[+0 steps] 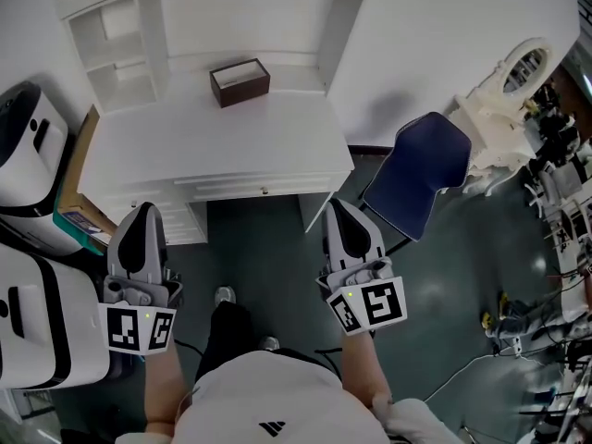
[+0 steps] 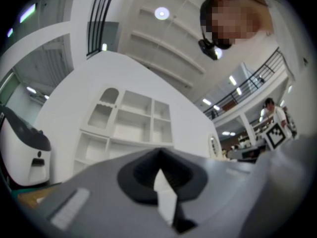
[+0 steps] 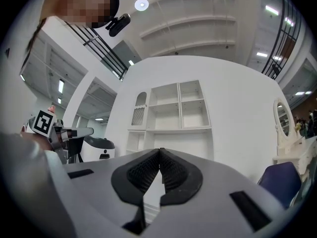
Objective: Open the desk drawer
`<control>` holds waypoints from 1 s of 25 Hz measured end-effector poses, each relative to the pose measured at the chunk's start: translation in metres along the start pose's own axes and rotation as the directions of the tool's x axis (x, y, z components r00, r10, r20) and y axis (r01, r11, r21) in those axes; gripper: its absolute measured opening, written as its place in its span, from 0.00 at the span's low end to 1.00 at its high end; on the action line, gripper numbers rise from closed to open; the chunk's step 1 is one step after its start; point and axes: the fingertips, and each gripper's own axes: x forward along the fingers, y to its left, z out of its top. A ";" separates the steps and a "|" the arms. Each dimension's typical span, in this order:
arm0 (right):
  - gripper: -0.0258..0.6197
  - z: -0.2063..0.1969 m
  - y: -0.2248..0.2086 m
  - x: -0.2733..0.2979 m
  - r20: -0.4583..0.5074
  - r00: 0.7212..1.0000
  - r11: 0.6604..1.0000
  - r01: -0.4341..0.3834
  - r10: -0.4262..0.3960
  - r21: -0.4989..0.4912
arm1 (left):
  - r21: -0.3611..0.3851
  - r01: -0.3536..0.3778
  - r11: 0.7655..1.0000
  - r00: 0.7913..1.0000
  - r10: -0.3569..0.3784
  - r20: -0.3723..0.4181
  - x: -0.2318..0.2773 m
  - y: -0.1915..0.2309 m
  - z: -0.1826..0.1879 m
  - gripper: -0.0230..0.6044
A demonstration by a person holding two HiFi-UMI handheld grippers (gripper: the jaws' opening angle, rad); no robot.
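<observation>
Left gripper [image 1: 144, 213]: jaws together, empty, short of the desk [image 1: 185, 141].
Drawer [image 1: 231, 192]: under the desk's front edge, ahead between the grippers; closed, knob [image 1: 265, 191] untouched.
Right gripper [image 1: 336, 208]: jaws together, empty.
Progress: nothing done; reach, grip and pull remain.

**Colour Survey: Bench Area**

Bench [image 1: 231, 151], drawer [image 1: 277, 186] and shelf unit [image 1: 245, 21]: plain white throughout. Box [image 1: 240, 81]: dark brown outside, pale inside. Chair [image 1: 418, 172]: navy blue. Floor [image 1: 264, 248]: dark grey-green. Left tongs [image 1: 145, 211] and right tongs [image 1: 339, 207]: grey shells with black pads. Marker cube [image 1: 137, 328] on each: black-and-white square patterns. Person's top [image 1: 277, 391]: white, small black logo.
</observation>
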 end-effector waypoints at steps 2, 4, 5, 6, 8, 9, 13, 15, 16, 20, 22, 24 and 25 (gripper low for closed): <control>0.02 -0.002 -0.002 0.020 -0.002 1.000 1.000 0.013 -0.013 -0.003 | 0.000 0.018 1.000 1.000 -0.018 0.003 0.017 0.012 -0.004 0.05; 0.02 -0.004 -0.004 0.040 -0.001 1.000 1.000 0.026 -0.026 -0.003 | -0.002 0.036 0.999 0.999 -0.036 0.001 0.034 0.025 -0.011 0.04; 0.02 -0.005 -0.004 0.050 -0.001 0.999 0.999 0.032 -0.032 -0.005 | -0.005 0.045 0.999 0.999 -0.045 -0.001 0.042 0.032 -0.015 0.04; 0.02 -0.006 -0.005 0.059 -0.001 0.999 0.999 0.038 -0.038 -0.008 | -0.008 0.053 0.999 0.999 -0.053 -0.002 0.050 0.039 -0.018 0.04; 0.02 -0.006 -0.006 0.078 0.003 0.999 0.999 0.052 -0.052 -0.011 | -0.014 0.071 0.997 0.998 -0.071 0.001 0.066 0.052 -0.022 0.05; 0.02 -0.007 -0.006 0.087 0.005 0.998 0.998 0.059 -0.059 -0.012 | -0.015 0.081 0.997 0.997 -0.081 0.004 0.074 0.059 -0.024 0.04; 0.02 -0.014 -0.006 0.118 -0.007 0.996 0.996 0.085 -0.086 -0.015 | -0.025 0.118 0.993 0.993 -0.118 0.007 0.100 0.080 -0.034 0.05; 0.02 -0.020 -0.006 0.130 -0.023 0.995 0.996 0.093 -0.093 -0.016 | -0.035 0.134 0.990 0.991 -0.134 0.001 0.110 0.088 -0.041 0.04; 0.02 -0.024 -0.005 0.136 -0.034 0.995 0.995 0.095 -0.096 -0.013 | -0.040 0.140 0.989 0.990 -0.140 -0.002 0.114 0.092 -0.044 0.04; 0.02 -0.051 -0.001 0.152 -0.097 0.990 0.995 0.102 -0.100 0.008 | -0.063 0.155 0.986 0.988 -0.156 -0.015 0.124 0.103 -0.061 0.04; 0.02 -0.067 0.000 0.154 -0.132 0.986 0.994 0.105 -0.101 0.018 | -0.076 0.158 0.984 0.987 -0.161 -0.028 0.125 0.106 -0.070 0.04; 0.02 -0.086 0.001 0.155 -0.171 0.980 0.994 0.108 -0.101 0.032 | -0.089 0.159 0.983 0.986 -0.163 -0.044 0.126 0.109 -0.080 0.04; 0.02 -0.096 0.002 0.155 -0.192 0.976 0.993 0.109 -0.100 0.041 | -0.095 0.159 0.983 0.985 -0.164 -0.052 0.127 0.110 -0.084 0.04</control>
